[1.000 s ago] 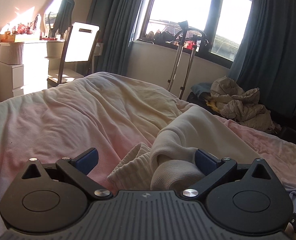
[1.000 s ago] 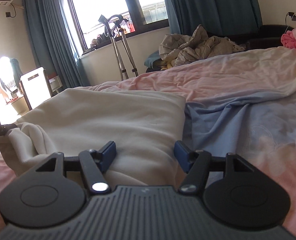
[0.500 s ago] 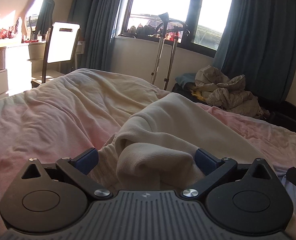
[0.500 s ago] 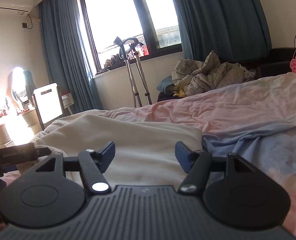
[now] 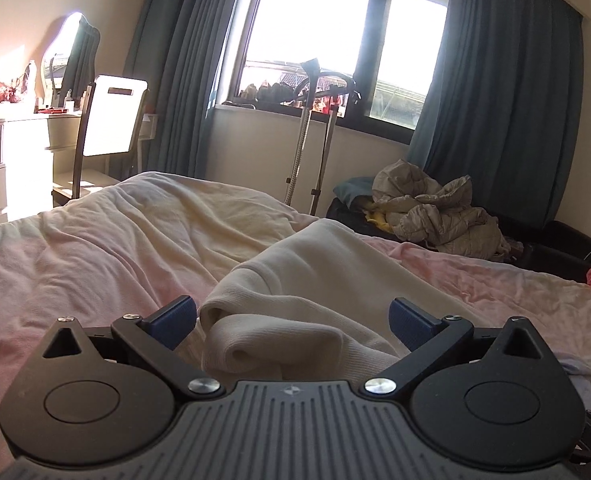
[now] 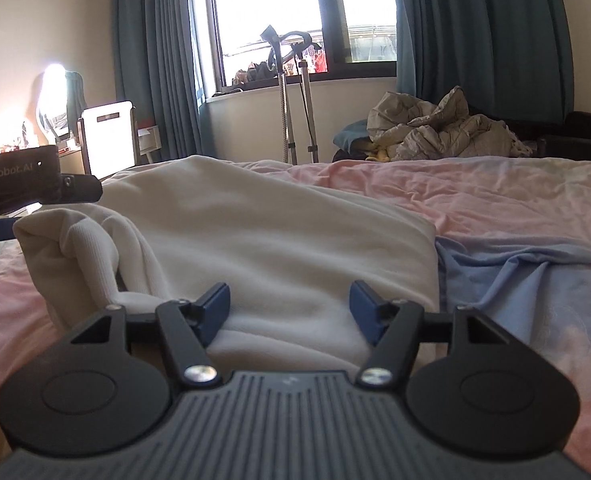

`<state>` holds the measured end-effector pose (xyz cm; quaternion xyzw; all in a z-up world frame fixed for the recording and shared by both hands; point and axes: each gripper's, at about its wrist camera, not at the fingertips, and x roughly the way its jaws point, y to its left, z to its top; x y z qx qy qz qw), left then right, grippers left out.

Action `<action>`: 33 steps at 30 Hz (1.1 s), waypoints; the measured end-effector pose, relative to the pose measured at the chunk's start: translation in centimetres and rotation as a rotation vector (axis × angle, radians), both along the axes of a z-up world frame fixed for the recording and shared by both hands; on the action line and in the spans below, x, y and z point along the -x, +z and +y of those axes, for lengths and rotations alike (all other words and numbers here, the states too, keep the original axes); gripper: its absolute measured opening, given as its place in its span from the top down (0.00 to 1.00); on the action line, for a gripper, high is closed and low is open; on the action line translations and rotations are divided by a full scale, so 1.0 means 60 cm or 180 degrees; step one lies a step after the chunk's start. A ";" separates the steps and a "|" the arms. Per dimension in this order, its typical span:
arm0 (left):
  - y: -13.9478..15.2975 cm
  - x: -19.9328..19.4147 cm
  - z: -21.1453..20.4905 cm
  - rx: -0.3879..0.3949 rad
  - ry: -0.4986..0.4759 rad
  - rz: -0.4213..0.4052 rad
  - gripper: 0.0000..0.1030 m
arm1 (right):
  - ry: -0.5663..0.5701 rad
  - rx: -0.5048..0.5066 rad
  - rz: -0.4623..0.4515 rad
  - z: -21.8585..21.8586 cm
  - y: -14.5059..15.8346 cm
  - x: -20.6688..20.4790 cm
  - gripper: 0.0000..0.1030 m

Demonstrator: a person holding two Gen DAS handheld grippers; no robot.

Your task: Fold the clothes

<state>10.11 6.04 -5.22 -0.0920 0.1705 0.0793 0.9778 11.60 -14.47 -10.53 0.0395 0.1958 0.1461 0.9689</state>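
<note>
A cream sweater (image 6: 279, 232) lies folded on the bed, its ribbed cuff and sleeve (image 5: 271, 344) bunched at the near left end. My left gripper (image 5: 293, 320) is open, its blue pads wide apart on either side of the bunched sleeve. My right gripper (image 6: 289, 308) is open just above the sweater's near edge, holding nothing. The left gripper's body (image 6: 27, 184) shows at the left edge of the right wrist view.
The bed has a pink and pale blue sheet (image 6: 515, 264). A crumpled grey jacket (image 5: 435, 212) lies beyond the bed by the window. Crutches (image 5: 315, 140) lean at the sill. A chair (image 5: 107, 128) and dresser stand at the left.
Both grippers have shifted and tilted slightly over the sweater. The bunched sleeve now sits between the left gripper's open pads. Both stay open.
</note>
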 end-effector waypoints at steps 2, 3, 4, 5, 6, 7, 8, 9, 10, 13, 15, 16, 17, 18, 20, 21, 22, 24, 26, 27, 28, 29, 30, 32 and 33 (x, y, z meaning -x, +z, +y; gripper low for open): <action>-0.008 -0.008 -0.001 -0.0054 0.0045 0.0107 0.00 | 0.0000 -0.0001 -0.0011 0.001 -0.003 0.000 0.34; -0.013 -0.013 -0.001 -0.0078 0.0072 0.0164 0.00 | -0.0001 -0.0007 -0.0014 0.001 -0.003 -0.001 0.34; -0.017 -0.017 0.001 -0.0088 0.0102 0.0207 0.00 | -0.0005 -0.0008 -0.0016 0.002 -0.003 -0.001 0.34; -0.020 -0.020 0.004 -0.0066 0.0117 0.0243 0.00 | -0.0008 -0.0010 -0.0019 0.002 -0.002 -0.001 0.34; -0.022 -0.022 0.007 -0.0034 0.0120 0.0263 0.00 | -0.0012 -0.0013 -0.0022 0.003 -0.002 -0.001 0.34; -0.023 -0.023 0.009 -0.0009 0.0127 0.0267 0.00 | -0.0025 -0.0054 -0.0046 0.001 0.002 0.001 0.35; -0.024 -0.024 0.010 -0.0003 0.0133 0.0266 0.00 | -0.0038 -0.0096 -0.0070 0.000 0.006 0.003 0.35; -0.024 -0.023 0.010 -0.0007 0.0135 0.0265 0.00 | -0.0051 -0.0138 -0.0094 -0.002 0.009 0.004 0.35; -0.025 -0.023 0.010 -0.0015 0.0137 0.0266 0.00 | -0.0063 -0.0219 -0.0138 -0.007 0.013 0.007 0.35; -0.026 -0.023 0.009 -0.0018 0.0145 0.0275 0.00 | -0.0152 -0.0359 -0.0262 -0.018 0.024 0.013 0.35; -0.026 -0.022 0.008 -0.0014 0.0149 0.0277 0.00 | -0.0259 -0.0320 -0.0278 -0.021 0.027 0.011 0.35; -0.026 -0.022 0.008 -0.0013 0.0151 0.0276 0.00 | -0.0287 -0.0310 -0.0180 -0.022 0.021 0.004 0.35; -0.026 -0.022 0.008 -0.0009 0.0150 0.0276 0.00 | -0.0313 -0.0299 -0.0083 -0.024 0.015 -0.003 0.35; -0.025 -0.022 0.008 -0.0002 0.0149 0.0276 0.00 | -0.0310 -0.0270 -0.0006 -0.023 0.006 -0.008 0.35; -0.024 -0.020 0.007 0.0014 0.0158 0.0291 0.00 | -0.0290 -0.0225 0.0038 -0.021 -0.007 -0.012 0.33; -0.023 -0.020 0.007 0.0038 0.0161 0.0302 0.00 | -0.0273 -0.0208 0.0013 -0.020 -0.011 -0.012 0.32; -0.021 -0.018 0.009 0.0089 0.0158 0.0316 0.00 | -0.0274 -0.0210 0.0024 -0.019 -0.010 -0.013 0.31; -0.016 -0.014 0.016 0.0284 0.0125 0.0375 0.00 | -0.0280 -0.0211 0.0027 -0.018 -0.011 -0.013 0.31; -0.013 -0.007 0.025 0.0571 0.0064 0.0484 0.00 | -0.0279 -0.0215 0.0013 -0.018 -0.013 -0.012 0.31; -0.012 -0.003 0.031 0.0748 0.0040 0.0546 0.00 | -0.0280 -0.0216 0.0010 -0.017 -0.014 -0.010 0.31; -0.013 0.004 0.037 0.0961 0.0024 0.0609 0.00 | -0.0280 -0.0219 0.0009 -0.017 -0.014 -0.010 0.31; -0.017 0.009 0.043 0.1161 0.0017 0.0667 0.00 | -0.0281 -0.0222 0.0009 -0.017 -0.014 -0.010 0.31; -0.021 0.013 0.049 0.1340 0.0011 0.0722 0.00 | -0.0282 -0.0222 0.0008 -0.017 -0.014 -0.010 0.31; -0.031 0.021 0.062 0.1700 0.0000 0.0830 0.00 | -0.0285 -0.0219 -0.0005 -0.016 -0.015 -0.009 0.31; -0.038 0.023 0.070 0.1888 0.0006 0.0884 0.00 | -0.0285 -0.0218 -0.0010 -0.016 -0.016 -0.009 0.31</action>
